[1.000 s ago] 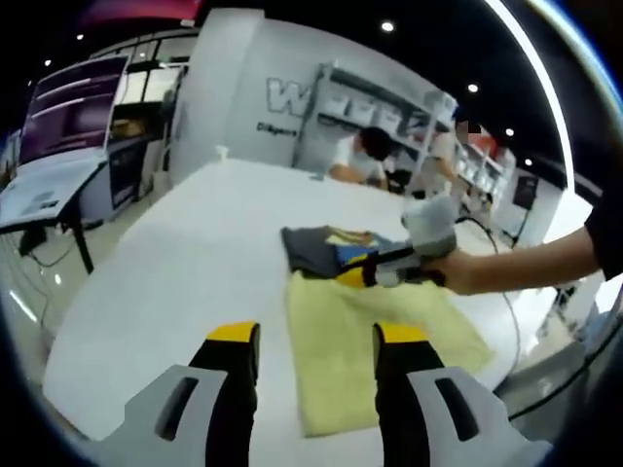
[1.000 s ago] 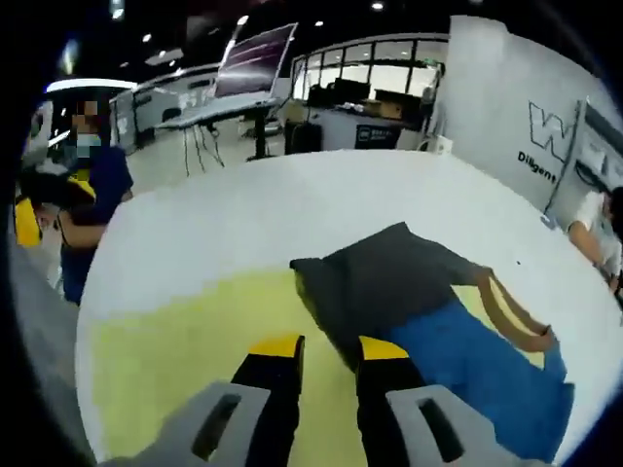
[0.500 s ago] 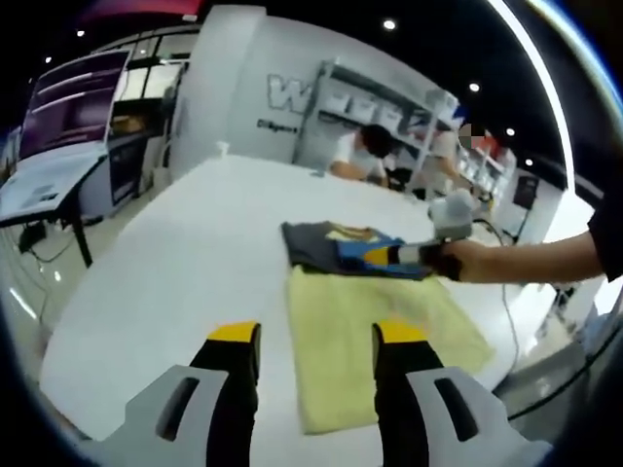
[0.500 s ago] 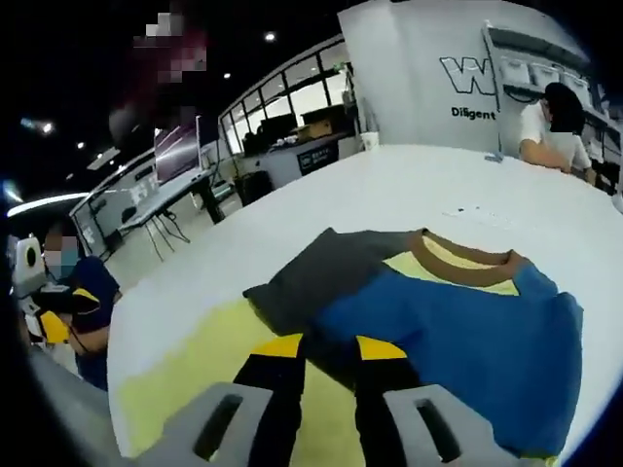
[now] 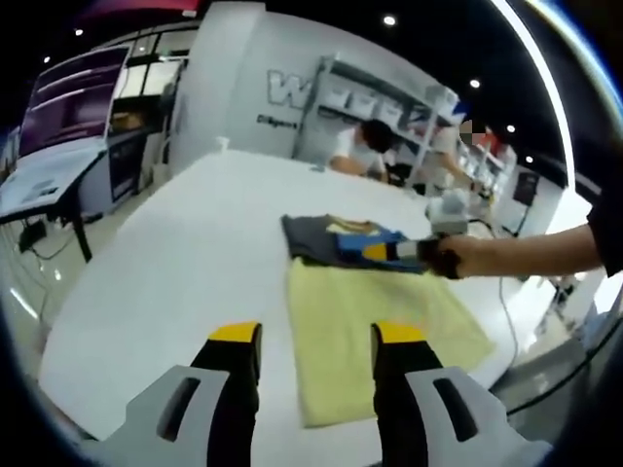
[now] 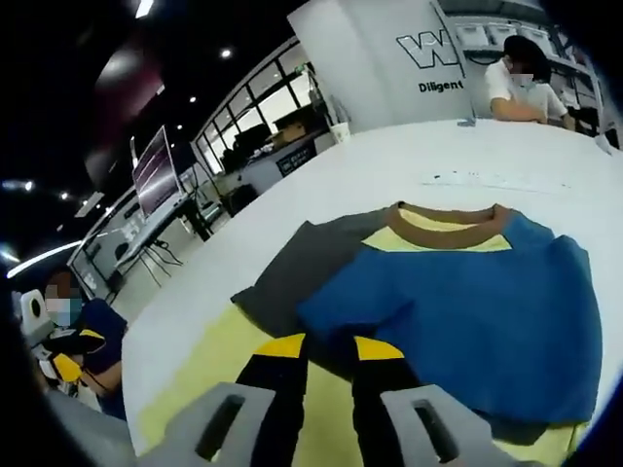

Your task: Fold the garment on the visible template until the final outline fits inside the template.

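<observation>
Since 1 s ago the right tongs (image 6: 319,347) have swung round and dropped low at the garment (image 6: 458,302); the right gripper view now looks across its blue panel toward the brown collar, where earlier it looked mostly at the grey part. Left gripper view barely shifts

Garment sits folded at the far end of the yellow template (image 5: 375,326), grey part toward one side, blue on top. Some of it looks to lie past the template's far edge onto the white counter (image 5: 175,263), so I'd say the outline doesn't fit yet

Right tongs: jaws a narrow gap apart, tips right at the near blue/grey edge. Can't tell if any cloth is pinched. Low angle probably for getting under a layer or nudging the bundle onto the yellow

Left tongs (image 5: 316,336): wide open, holding nothing, parked at the near end of the template, likely kept back so garment and template stay in sight

People at shelving behind, not involved
</observation>
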{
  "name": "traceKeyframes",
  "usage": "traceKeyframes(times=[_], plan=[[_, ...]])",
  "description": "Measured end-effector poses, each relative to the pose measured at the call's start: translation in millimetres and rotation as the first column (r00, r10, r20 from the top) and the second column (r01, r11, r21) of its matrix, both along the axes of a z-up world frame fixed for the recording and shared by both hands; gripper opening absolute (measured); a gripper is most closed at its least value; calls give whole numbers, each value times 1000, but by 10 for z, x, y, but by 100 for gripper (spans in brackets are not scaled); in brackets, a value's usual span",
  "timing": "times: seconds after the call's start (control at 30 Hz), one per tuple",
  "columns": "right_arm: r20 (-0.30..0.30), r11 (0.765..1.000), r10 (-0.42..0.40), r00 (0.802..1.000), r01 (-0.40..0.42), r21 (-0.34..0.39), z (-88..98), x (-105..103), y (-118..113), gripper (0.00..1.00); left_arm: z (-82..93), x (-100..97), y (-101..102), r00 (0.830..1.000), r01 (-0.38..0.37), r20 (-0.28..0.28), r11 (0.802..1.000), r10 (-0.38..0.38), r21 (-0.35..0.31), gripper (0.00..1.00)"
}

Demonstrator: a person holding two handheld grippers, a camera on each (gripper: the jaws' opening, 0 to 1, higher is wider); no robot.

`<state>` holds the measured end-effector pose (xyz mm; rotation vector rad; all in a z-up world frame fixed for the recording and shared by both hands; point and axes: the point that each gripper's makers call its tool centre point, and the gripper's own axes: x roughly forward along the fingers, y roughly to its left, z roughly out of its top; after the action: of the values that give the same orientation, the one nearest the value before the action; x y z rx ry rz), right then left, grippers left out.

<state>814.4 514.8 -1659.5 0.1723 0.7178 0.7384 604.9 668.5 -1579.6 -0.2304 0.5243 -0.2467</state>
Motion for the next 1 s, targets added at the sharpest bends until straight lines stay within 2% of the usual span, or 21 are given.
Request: traceKeyframes(times=[0.17, 0.27, 0.3, 0.37, 0.47, 0.5, 0.53, 0.6, 0.63, 0.7, 0.77, 1.0], plan=[[-7, 1000, -12, 1000, 12, 15, 10, 92, 56, 8, 0, 6, 17, 1000, -9, 1, 1000, 9, -3, 40], [0, 1000, -10, 1000, 10, 25, 38, 157, 130, 0, -11, 5, 47, 1000, -15, 3, 1000, 15, -4, 40], [17, 1000, -5, 1000, 5, 16, 40, 189, 163, 0, 1, 14, 59, 1000, -21, 13, 1000, 21, -3, 40], [14, 1000, -2, 1000, 2, 11, 73, 201, 233, 0, 16, 17, 68, 1000, -23, 17, 1000, 23, -8, 40], [46, 998, 51, 998, -52, 33, 199, 171, 404, 0, 15, 6, 81, 1000, -20, 12, 1000, 20, 2, 40], [59, 996, 83, 995, -85, 31, 185, 164, 457, 0, 11, 1, 86, 1000, -19, 10, 1000, 19, 4, 40], [80, 995, 102, 992, -102, 3, 175, 163, 495, 2, 10, -3, 87, 1000, -19, 9, 1000, 19, 5, 40], [108, 992, 110, 988, -102, -78, 173, 191, 480, 15, 21, -7, 103, 999, -31, 15, 1000, 31, 6, 41], [98, 990, 133, 986, -128, -53, 168, 173, 577, 15, 21, -13, 102, 999, -31, 13, 1000, 30, 4, 41], [80, 989, 150, 985, -148, -25, 194, 126, 642, 8, 17, -23, 109, 999, -32, 11, 999, 32, 7, 40], [76, 985, 171, 982, -169, -25, 196, 79, 684, 6, 32, -29, 99, 999, -30, 13, 1000, 30, 9, 40], [66, 986, 165, 984, -163, -39, 164, 37, 553, 7, 6, -45, 118, 1000, -25, 11, 1000, 25, 12, 40]])
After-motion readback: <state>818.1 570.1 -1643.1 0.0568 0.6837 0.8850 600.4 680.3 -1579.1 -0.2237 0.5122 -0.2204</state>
